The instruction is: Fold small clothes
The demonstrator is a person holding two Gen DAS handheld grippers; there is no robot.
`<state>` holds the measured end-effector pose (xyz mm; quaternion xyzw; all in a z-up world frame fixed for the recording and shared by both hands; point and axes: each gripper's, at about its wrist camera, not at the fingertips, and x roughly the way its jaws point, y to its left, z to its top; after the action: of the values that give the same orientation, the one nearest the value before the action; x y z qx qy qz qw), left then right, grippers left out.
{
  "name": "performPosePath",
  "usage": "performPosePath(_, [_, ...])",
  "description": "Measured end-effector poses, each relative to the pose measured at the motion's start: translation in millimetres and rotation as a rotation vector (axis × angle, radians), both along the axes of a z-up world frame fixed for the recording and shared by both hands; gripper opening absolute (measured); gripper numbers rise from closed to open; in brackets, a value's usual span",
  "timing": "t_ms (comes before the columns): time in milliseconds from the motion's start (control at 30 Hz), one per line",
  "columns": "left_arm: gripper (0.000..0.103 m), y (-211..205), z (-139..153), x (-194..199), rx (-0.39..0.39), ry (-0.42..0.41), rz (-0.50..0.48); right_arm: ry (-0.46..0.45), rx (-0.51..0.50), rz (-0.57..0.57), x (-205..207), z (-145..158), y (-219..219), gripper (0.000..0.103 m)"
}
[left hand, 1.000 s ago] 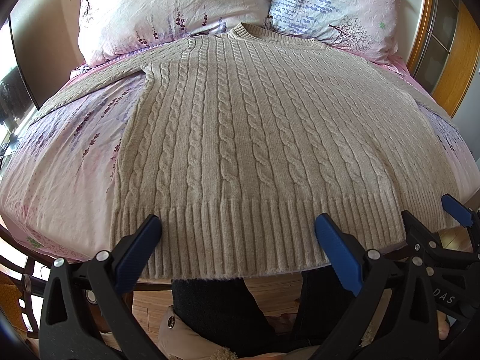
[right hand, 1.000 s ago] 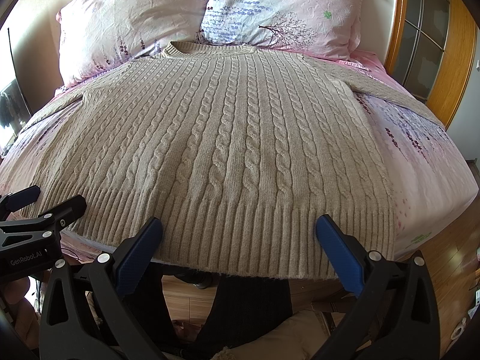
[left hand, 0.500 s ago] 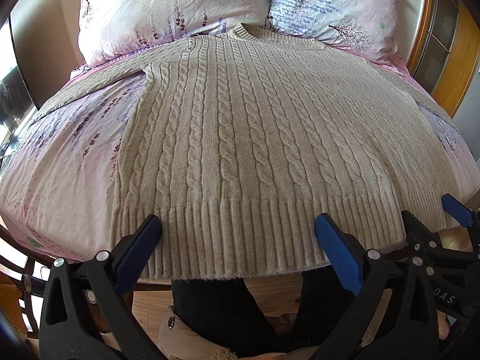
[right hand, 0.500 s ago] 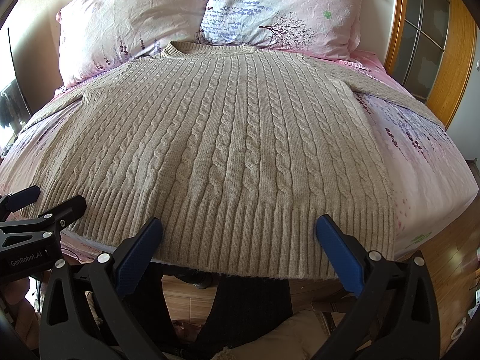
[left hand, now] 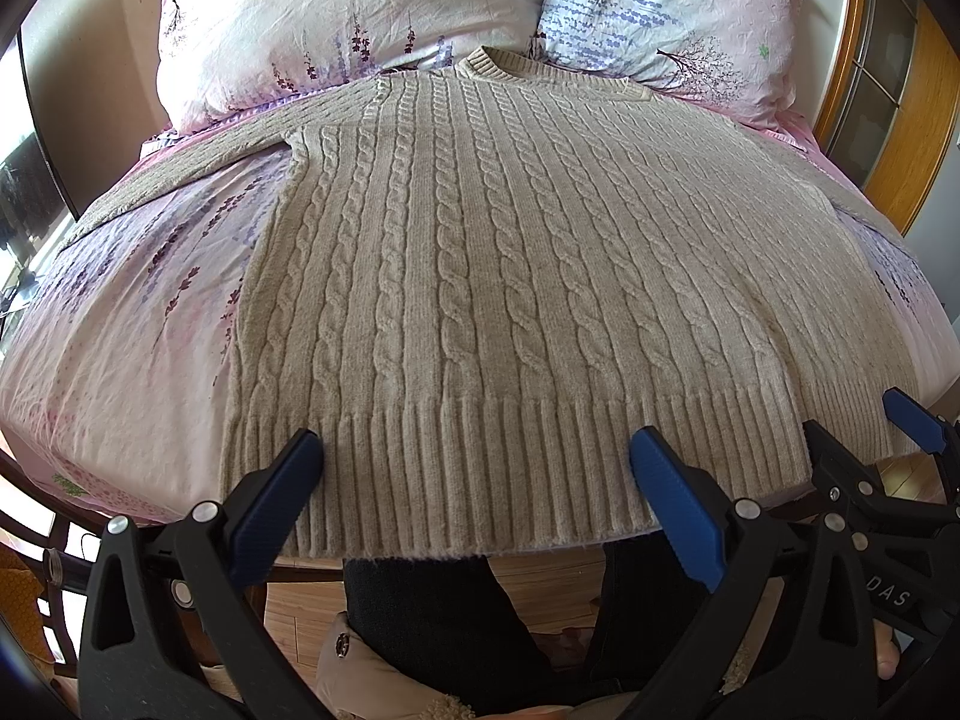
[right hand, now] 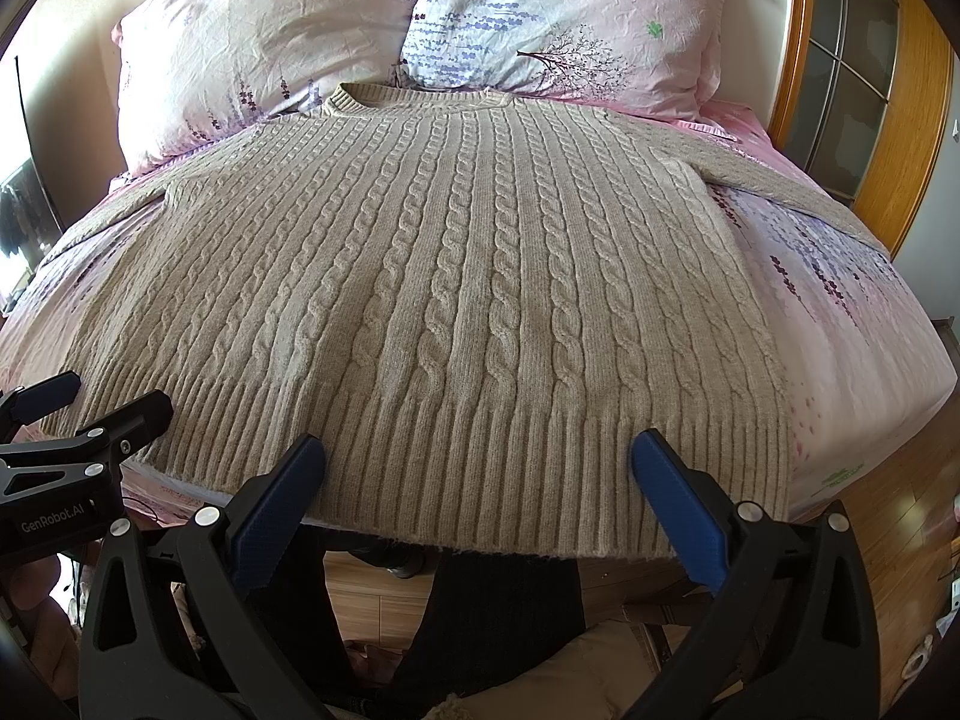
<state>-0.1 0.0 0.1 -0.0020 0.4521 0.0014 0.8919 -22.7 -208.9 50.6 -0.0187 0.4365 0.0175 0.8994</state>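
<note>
Left wrist view: the left claw [left hand: 474, 468] is released, its two blue pads spread wide and hanging just above the near ribbed hem of a beige cable-knit sweater [left hand: 480, 252], gripping nothing. The sweater lies flat and face up on the bed [left hand: 120, 348], collar at the far end touching the pillows [left hand: 360, 18], hem at the near edge where it slightly overhangs. Its left sleeve [left hand: 198, 162] stretches out to the far left over the sheet. The right claw [left hand: 864, 438] shows at the near right, by the hem's right corner; from here I cannot tell how its pads stand.

Right wrist view: the right claw [right hand: 477, 468] is released too, pads wide apart over the hem toward the sweater's right side, holding nothing. The right sleeve [right hand: 798, 186] runs out to the far right across the bed. The left claw [right hand: 90, 414] sits at the near left, over the hem's left corner.

The knit looks thick, soft and limp, likely with some weight; it should sag and stretch if lifted by one point, and the cables give good grip rather than slipping. The ribbed hem corners and the sleeve cuffs or shoulder seams seem the best places to pinch, taking both layers together.

The bed is covered in a pink, lavender-print sheet, soft and yielding, so pads may catch the sheet with the knit. A wooden-framed glazed door [right hand: 864, 90] stands at the far right, wood floor [right hand: 900, 510] below.
</note>
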Motion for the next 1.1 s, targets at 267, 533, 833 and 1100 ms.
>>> performPosePath(267, [0.101,0.0,0.0,0.0,0.0,0.0,0.0,0.0,0.0,0.0,0.0,0.0,0.0,0.102])
performPosePath(533, [0.101,0.0,0.0,0.0,0.0,-0.001,0.0,0.0,0.0,0.001,0.0,0.1,0.1,0.102])
performPosePath(833, [0.101,0.0,0.0,0.0,0.0,0.0,0.0,0.0,-0.001,0.001,-0.2,0.3,0.6,0.102])
performPosePath(1100, [0.101,-1.8,1.7,1.1,0.002,0.008,-0.004,-0.012,0.0,0.015,-0.7,3.3,1.4,0.102])
